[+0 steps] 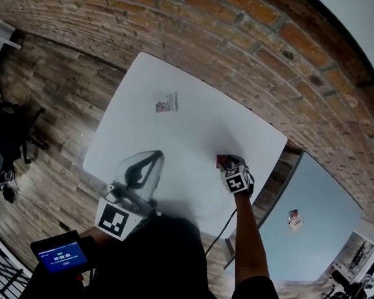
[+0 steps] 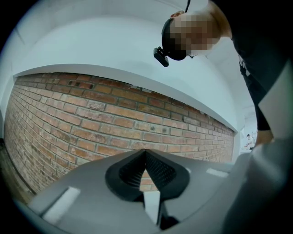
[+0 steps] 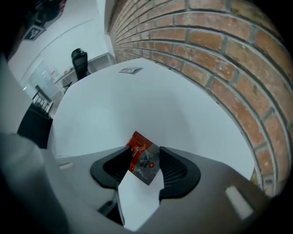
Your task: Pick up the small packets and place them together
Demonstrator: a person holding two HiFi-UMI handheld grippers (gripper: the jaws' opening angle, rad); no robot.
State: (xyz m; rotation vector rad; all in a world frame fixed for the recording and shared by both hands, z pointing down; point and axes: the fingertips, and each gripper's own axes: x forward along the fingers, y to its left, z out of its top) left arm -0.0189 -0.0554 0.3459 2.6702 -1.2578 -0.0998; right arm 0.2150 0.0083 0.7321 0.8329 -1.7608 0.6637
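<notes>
A small red and clear packet (image 3: 144, 158) lies on the white table (image 1: 174, 144) near its right edge, seen in the head view as a red spot (image 1: 221, 160). My right gripper (image 3: 143, 153) is down at it with the jaws wide apart, one on each side of the packet. I see no pad pressing on it. Two more small packets (image 1: 167, 103) lie together at the far side of the table, also visible in the right gripper view (image 3: 130, 70). My left gripper (image 1: 148, 158) hovers over the near left edge, shut and empty, pointing at the brick wall (image 2: 145, 153).
A brick wall (image 1: 249, 34) runs along the table's far side. A second grey-blue table (image 1: 318, 215) stands to the right with a small packet (image 1: 295, 219) on it. Wooden floor and a dark chair (image 1: 6, 136) are at the left.
</notes>
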